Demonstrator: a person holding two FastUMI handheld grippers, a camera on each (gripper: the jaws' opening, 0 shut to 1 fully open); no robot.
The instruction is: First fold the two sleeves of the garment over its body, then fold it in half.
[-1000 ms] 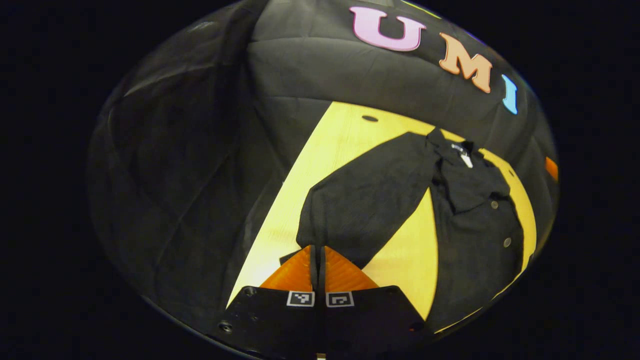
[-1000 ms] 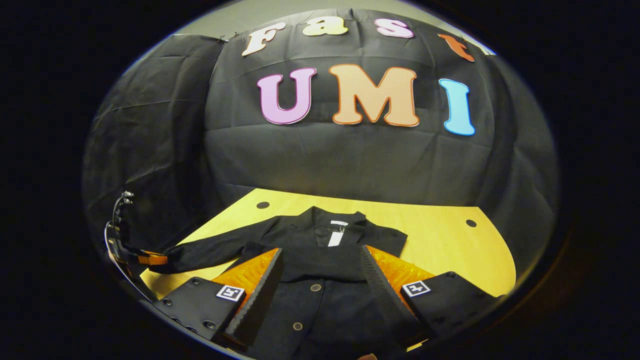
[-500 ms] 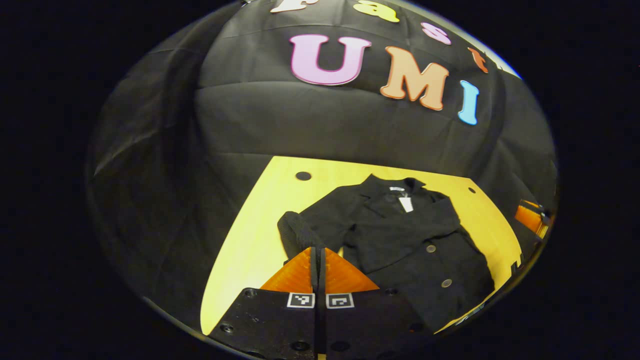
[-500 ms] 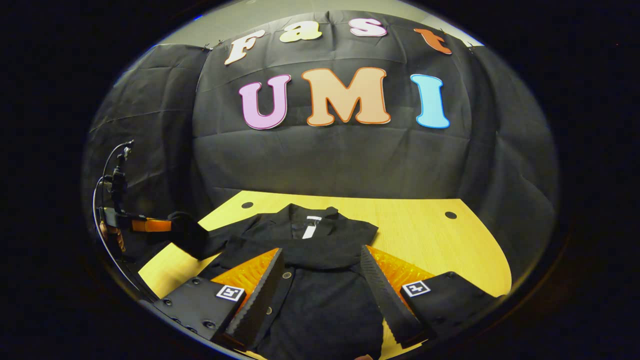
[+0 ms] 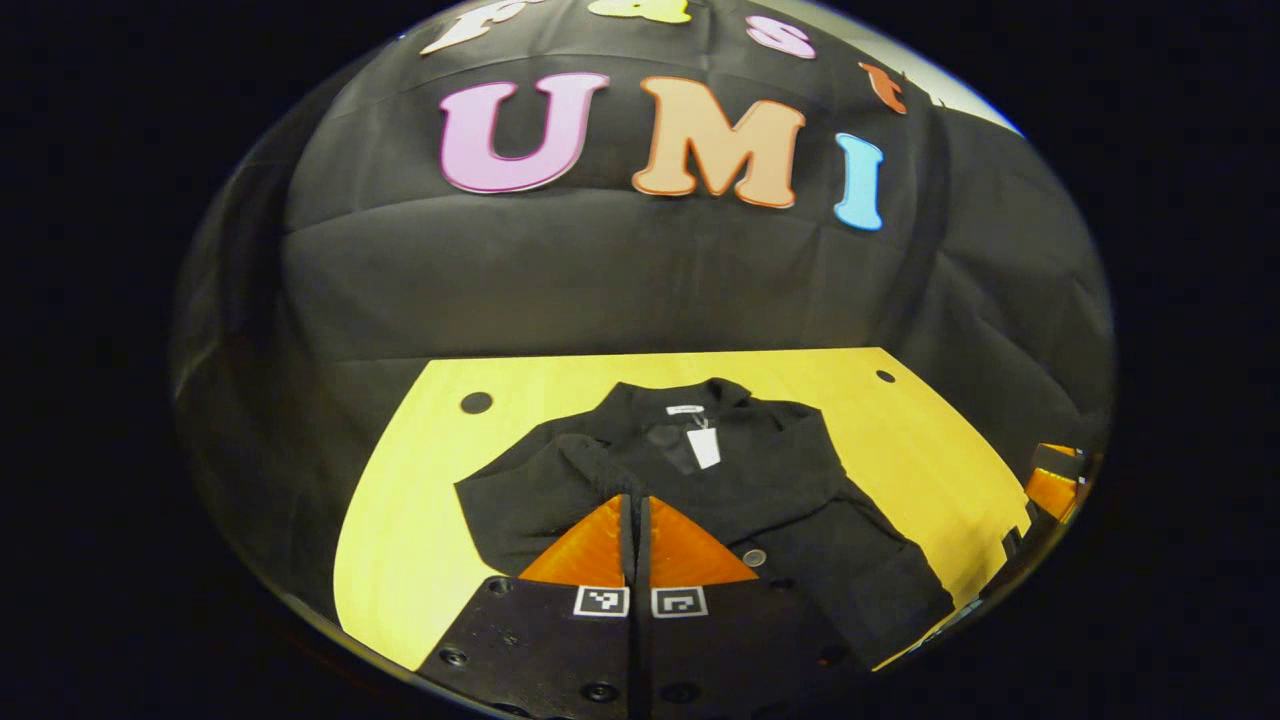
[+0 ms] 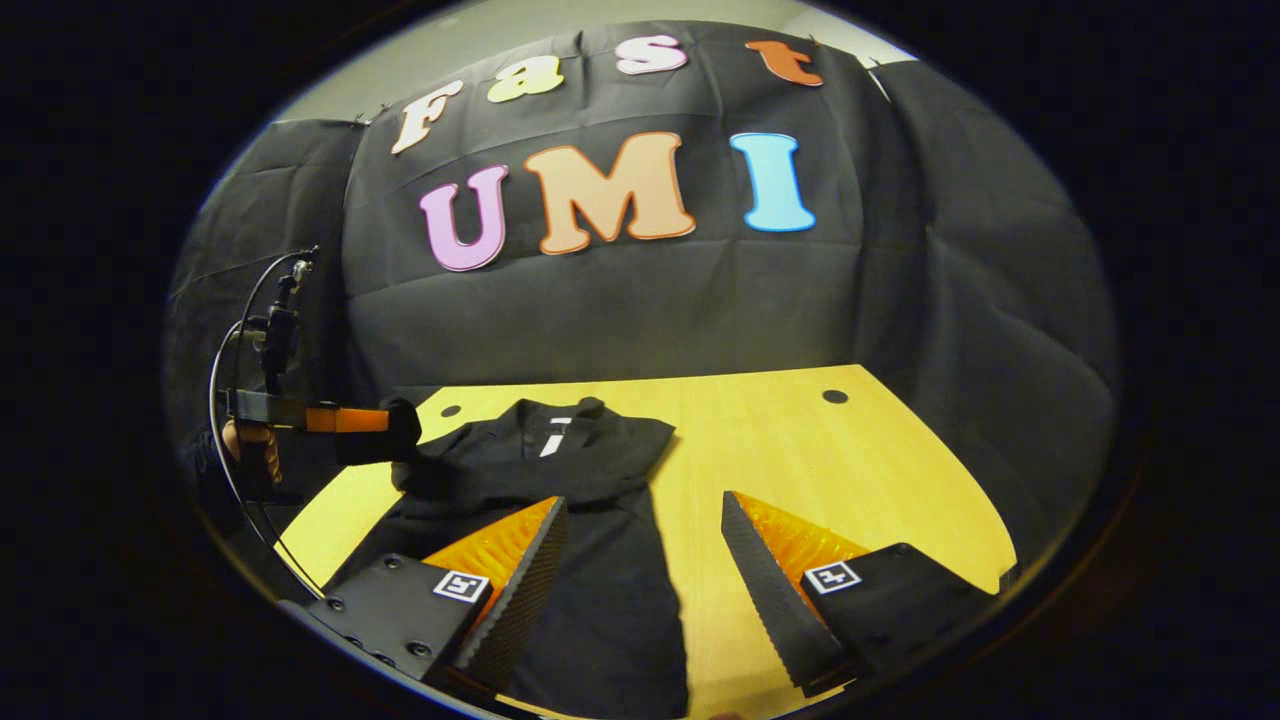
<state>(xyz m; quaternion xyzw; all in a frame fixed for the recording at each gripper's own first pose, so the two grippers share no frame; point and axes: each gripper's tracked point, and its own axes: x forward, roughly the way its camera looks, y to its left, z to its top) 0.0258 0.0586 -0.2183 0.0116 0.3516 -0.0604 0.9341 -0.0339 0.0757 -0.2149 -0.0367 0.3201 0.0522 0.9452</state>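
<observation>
A black buttoned jacket (image 5: 780, 500) with a white tag (image 5: 703, 447) lies on the yellow table (image 5: 420, 520), collar toward the wall. My left gripper (image 5: 635, 500) is shut on the jacket's left sleeve (image 5: 530, 485), which is lifted and bent inward over the body. In the right gripper view the left gripper (image 6: 385, 420) holds the dark cuff (image 6: 403, 432) above the jacket's (image 6: 590, 480) left shoulder, with a hand (image 6: 250, 445) behind it. My right gripper (image 6: 641, 500) is open, with nothing between its fingers, over the jacket's right edge and bare table.
The table (image 6: 830, 470) has bare wood to the right of the jacket and round holes (image 6: 834, 396) near its back corners. Black cloth walls stand close behind. A cable (image 6: 235, 330) loops up from the left gripper. The right gripper (image 5: 1052, 485) sits at the table's right edge.
My left gripper has swung the sleeve from out at the side inward and up over the jacket. My right gripper has shifted right, off the jacket's middle toward bare table.
</observation>
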